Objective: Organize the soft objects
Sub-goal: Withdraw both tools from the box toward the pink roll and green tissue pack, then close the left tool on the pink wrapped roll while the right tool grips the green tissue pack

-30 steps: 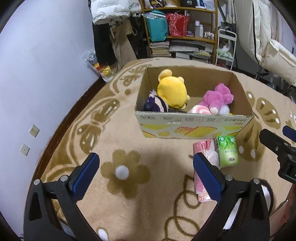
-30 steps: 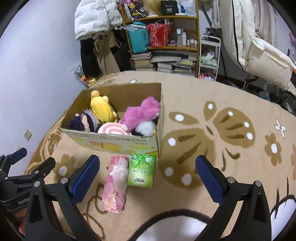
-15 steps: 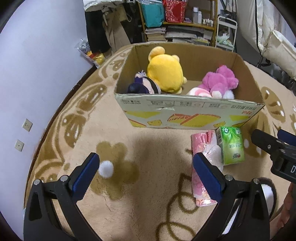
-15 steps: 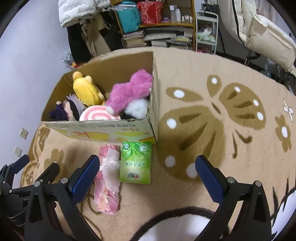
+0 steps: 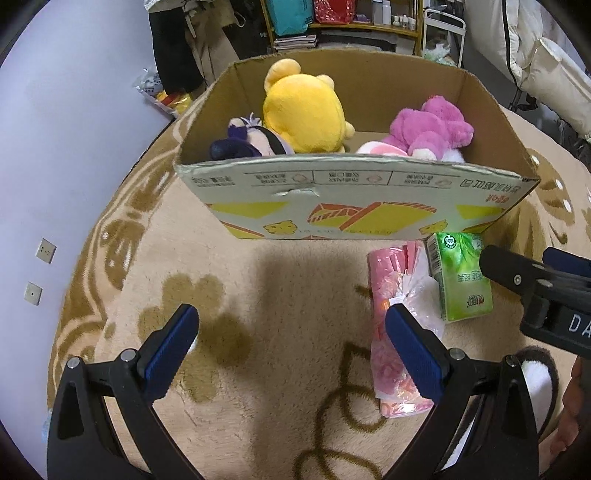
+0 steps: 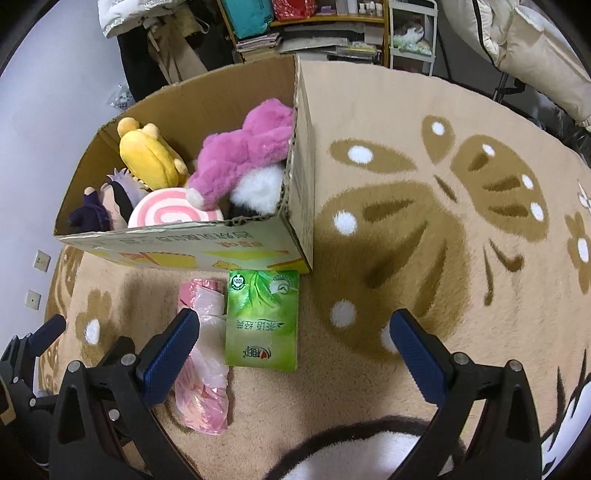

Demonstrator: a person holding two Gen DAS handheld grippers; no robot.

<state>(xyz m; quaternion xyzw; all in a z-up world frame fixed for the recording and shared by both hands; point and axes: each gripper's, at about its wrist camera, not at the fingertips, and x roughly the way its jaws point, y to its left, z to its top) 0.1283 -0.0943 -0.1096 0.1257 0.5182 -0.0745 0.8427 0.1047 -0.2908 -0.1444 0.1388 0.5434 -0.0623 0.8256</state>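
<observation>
An open cardboard box (image 5: 354, 184) (image 6: 184, 251) on the rug holds a yellow plush (image 5: 303, 110) (image 6: 147, 155), a pink plush (image 5: 428, 129) (image 6: 240, 155), a dark-haired doll (image 5: 243, 140) (image 6: 103, 203) and a pink swirl cushion (image 6: 170, 210). In front of the box lie a green tissue pack (image 5: 461, 273) (image 6: 262, 317) and a pink plastic-wrapped pack (image 5: 399, 317) (image 6: 203, 350). My left gripper (image 5: 291, 347) is open and empty above the rug, left of the pink pack. My right gripper (image 6: 295, 350) is open and empty, with the green pack between its fingers' line.
A beige rug with brown flower patterns (image 6: 424, 206) covers the floor. A purple wall with sockets (image 5: 44, 251) is at the left. Shelves with bags and books (image 5: 332, 22) and a white padded coat (image 6: 535, 44) stand behind the box.
Both grippers have moved forward and down toward the box and the two packs. Both stay open.
</observation>
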